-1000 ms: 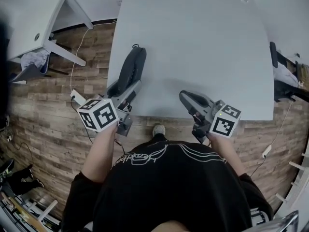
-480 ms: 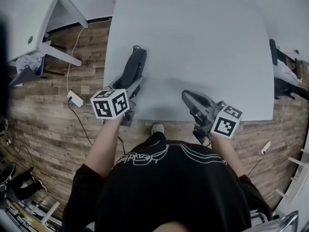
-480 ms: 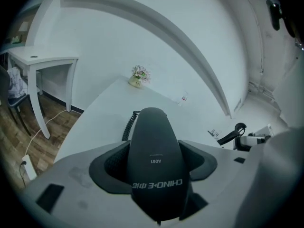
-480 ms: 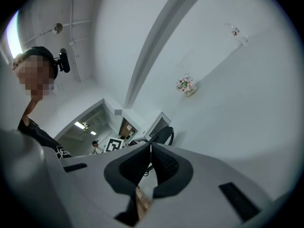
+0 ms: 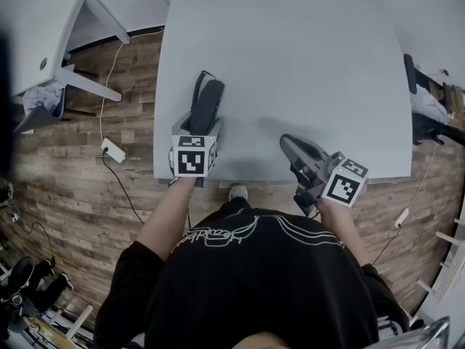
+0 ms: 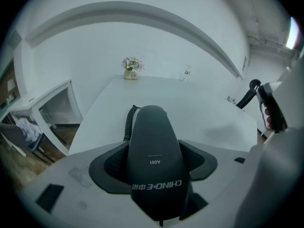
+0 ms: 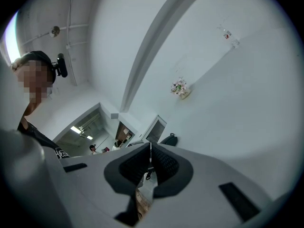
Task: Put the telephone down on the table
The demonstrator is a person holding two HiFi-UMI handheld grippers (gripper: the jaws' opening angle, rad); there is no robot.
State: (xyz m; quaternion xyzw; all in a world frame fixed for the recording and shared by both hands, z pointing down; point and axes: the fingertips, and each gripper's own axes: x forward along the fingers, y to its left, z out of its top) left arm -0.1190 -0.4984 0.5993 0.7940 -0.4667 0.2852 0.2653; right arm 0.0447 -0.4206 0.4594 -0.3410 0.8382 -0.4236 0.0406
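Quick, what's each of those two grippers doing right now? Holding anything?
Left gripper: jaws closed on the telephone.
Right gripper: jaws closed, holding nothing.

Telephone (image 5: 205, 106): black, pale lettering. Cord (image 6: 128, 123): black, coiled. Table (image 5: 305, 57): plain pale grey. Floor (image 5: 87, 187), 9 o'clock of table: brown wood planks, mixed tones. Left gripper (image 5: 203, 126), right gripper (image 5: 288, 141): grey shells, black pads, white cubes with black square markers. Person's top (image 5: 247, 289), 6 o'clock: black, white line print. Flowers (image 6: 132, 63), 12 o'clock: pink-white.
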